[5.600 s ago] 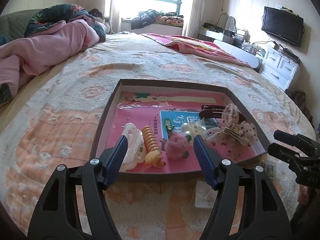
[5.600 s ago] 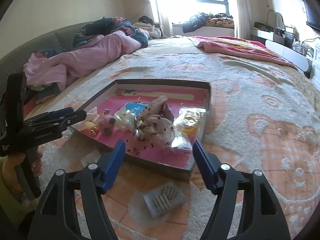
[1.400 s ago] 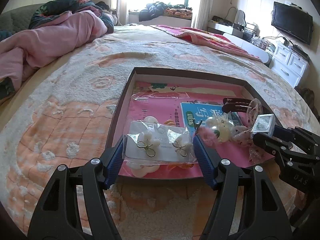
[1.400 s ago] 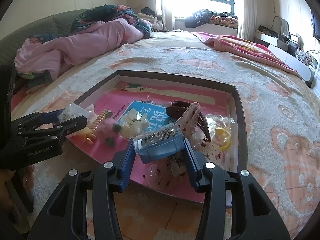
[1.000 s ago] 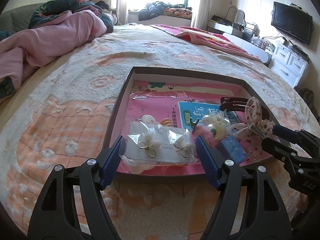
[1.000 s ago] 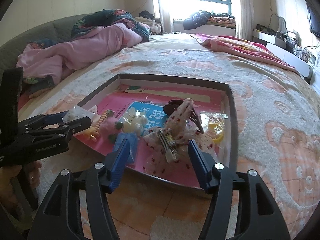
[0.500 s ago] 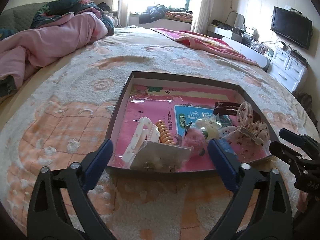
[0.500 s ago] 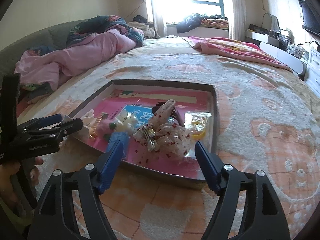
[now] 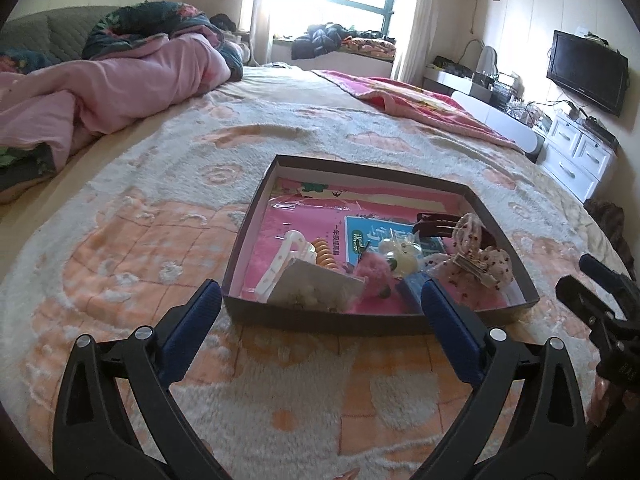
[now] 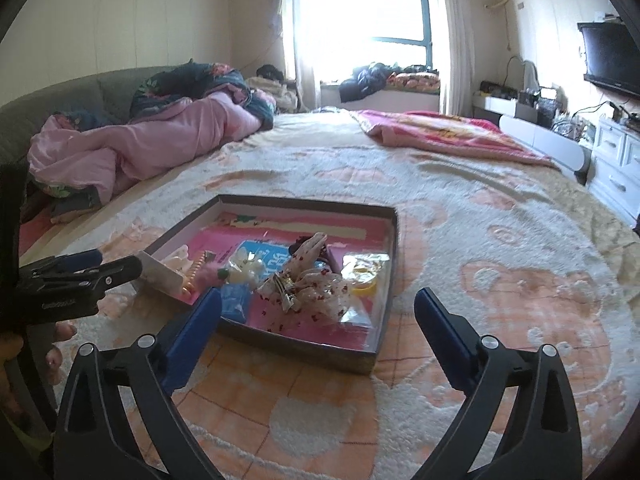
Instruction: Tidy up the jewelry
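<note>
A dark shallow tray (image 9: pixel 247 236) with a pink lining lies on the bed. In it are a white earring card (image 9: pixel 316 290) leaning on a white hair clip (image 9: pixel 286 258), a small blue box (image 9: pixel 410 290), a pink pompom (image 9: pixel 370 274) and a spotted hair claw (image 9: pixel 476 260). My left gripper (image 9: pixel 320 296) hovers before the tray's near wall, open and empty. In the right wrist view the tray (image 10: pixel 394 264) sits ahead, with the blue box (image 10: pixel 234 300) at its near left corner. My right gripper (image 10: pixel 318 304) is opening, with nothing held between its fingers.
A fluffy cream and orange blanket (image 9: pixel 120 248) covers the bed. A pink quilt (image 9: pixel 120 80) is heaped at the back left and a red blanket (image 10: pixel 440 132) at the back right. White drawers (image 9: pixel 576 160) stand under a wall TV. A hand (image 10: pixel 52 344) grips the left tool.
Both grippers opened and let go: the earring card and the blue box now lie in the tray. Both have drawn back and risen away from the tray.
</note>
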The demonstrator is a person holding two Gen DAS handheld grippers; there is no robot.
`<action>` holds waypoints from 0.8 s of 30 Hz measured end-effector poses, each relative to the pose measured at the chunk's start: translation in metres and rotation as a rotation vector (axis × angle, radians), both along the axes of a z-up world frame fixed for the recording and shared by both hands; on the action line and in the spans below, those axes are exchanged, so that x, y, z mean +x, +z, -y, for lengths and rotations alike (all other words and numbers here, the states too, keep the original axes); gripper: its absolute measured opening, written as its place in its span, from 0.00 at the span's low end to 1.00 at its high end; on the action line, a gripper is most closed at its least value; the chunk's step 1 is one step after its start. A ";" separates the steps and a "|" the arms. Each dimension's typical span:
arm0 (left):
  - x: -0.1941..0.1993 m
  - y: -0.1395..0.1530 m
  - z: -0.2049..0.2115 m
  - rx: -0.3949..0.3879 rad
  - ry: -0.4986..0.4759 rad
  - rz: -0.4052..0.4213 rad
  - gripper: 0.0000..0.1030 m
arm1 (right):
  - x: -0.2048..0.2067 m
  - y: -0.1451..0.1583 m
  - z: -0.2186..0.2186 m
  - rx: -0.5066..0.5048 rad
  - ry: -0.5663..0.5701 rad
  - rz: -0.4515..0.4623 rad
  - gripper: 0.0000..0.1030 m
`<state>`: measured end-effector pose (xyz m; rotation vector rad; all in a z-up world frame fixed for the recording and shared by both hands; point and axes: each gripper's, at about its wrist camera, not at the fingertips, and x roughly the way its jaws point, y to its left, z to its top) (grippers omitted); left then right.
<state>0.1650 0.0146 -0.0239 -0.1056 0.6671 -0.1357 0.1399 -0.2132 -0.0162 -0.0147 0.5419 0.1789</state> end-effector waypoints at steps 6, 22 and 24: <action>-0.026 0.006 0.005 -0.001 0.013 0.025 0.89 | -0.018 0.004 0.007 -0.005 -0.022 0.020 0.94; -0.074 0.003 0.020 0.043 0.011 0.066 0.89 | -0.061 0.001 0.019 0.005 -0.070 0.097 0.94; -0.078 0.001 0.021 0.044 0.014 0.075 0.89 | -0.066 -0.001 0.019 0.007 -0.070 0.108 0.94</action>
